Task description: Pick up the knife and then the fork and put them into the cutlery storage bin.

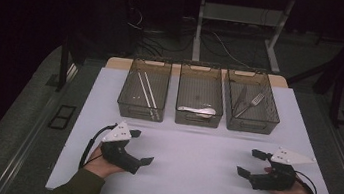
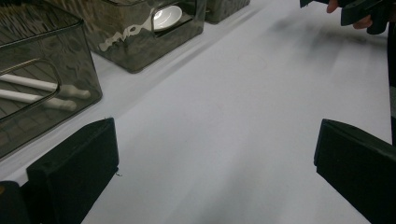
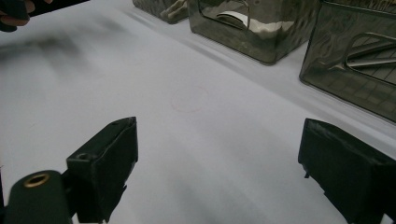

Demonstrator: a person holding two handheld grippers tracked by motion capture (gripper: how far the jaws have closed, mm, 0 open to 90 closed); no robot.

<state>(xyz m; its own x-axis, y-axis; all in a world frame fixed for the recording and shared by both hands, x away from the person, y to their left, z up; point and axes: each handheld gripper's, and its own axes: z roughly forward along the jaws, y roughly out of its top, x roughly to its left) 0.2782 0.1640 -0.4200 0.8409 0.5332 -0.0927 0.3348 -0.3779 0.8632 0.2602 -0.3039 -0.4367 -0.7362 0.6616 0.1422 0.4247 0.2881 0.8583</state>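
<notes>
Three smoky see-through bins stand in a row at the back of the white table point(image 1: 189, 180). The left bin point(image 1: 144, 89) holds white chopsticks point(image 1: 148, 90), the middle bin point(image 1: 201, 96) a white spoon point(image 1: 198, 111), the right bin point(image 1: 252, 102) a fork point(image 1: 250, 104) and a knife. My left gripper point(image 1: 141, 147) rests low over the front left of the table, jaws wide apart and empty. My right gripper point(image 1: 248, 161) mirrors it at the front right, open with nothing between its jaws. The left gripper point(image 2: 217, 140) and the right gripper point(image 3: 217, 140) each frame bare table.
In the left gripper view the chopsticks point(image 2: 37, 86) lie in the near bin point(image 2: 70, 70) and the spoon point(image 2: 166, 16) in the one beyond. In the right gripper view the cutlery bin point(image 3: 327, 70) is nearest. Dark floor and desk legs point(image 1: 199, 25) lie behind the table.
</notes>
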